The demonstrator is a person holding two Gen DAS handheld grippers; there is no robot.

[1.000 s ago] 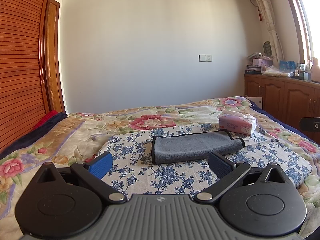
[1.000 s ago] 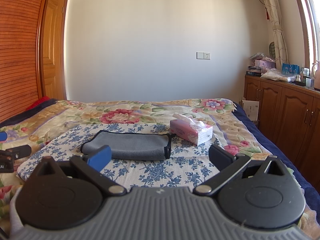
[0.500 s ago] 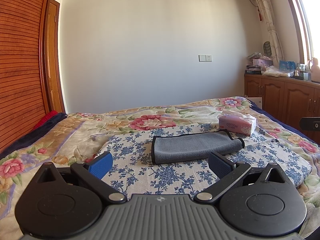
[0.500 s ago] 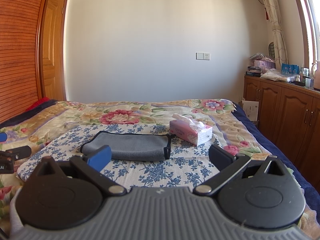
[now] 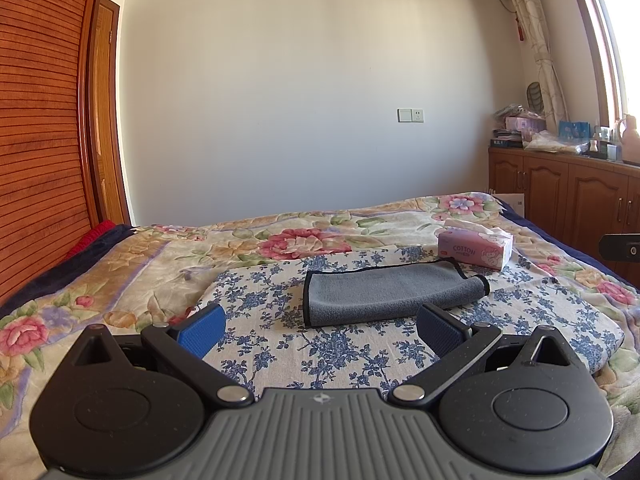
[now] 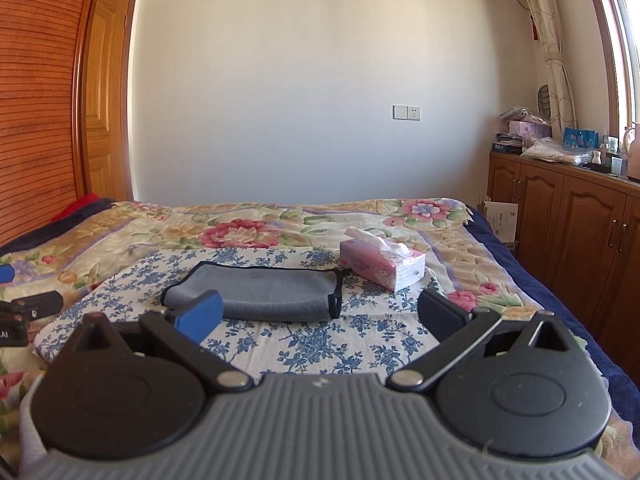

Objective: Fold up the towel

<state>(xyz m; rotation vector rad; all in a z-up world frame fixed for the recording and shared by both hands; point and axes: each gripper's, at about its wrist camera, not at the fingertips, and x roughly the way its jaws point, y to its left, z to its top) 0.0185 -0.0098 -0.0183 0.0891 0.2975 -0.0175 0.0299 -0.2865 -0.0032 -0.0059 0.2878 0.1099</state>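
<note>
A grey towel with black edging [image 5: 384, 292] lies folded into a long strip on a blue-flowered cloth [image 5: 304, 344] on the bed; it also shows in the right wrist view [image 6: 272, 290]. My left gripper [image 5: 320, 330] is open and empty, just short of the towel's near edge. My right gripper [image 6: 320, 316] is open and empty, close in front of the towel, with its blue left pad [image 6: 200, 316] overlapping the towel's near left end in view.
A pink tissue box [image 5: 474, 248] stands behind the towel's right end, also in the right wrist view [image 6: 382, 264]. Wooden cabinets [image 6: 580, 232] with clutter on top line the right wall. A slatted wooden wardrobe [image 5: 36, 160] stands left. The left gripper's tip [image 6: 28, 308] shows at the left edge.
</note>
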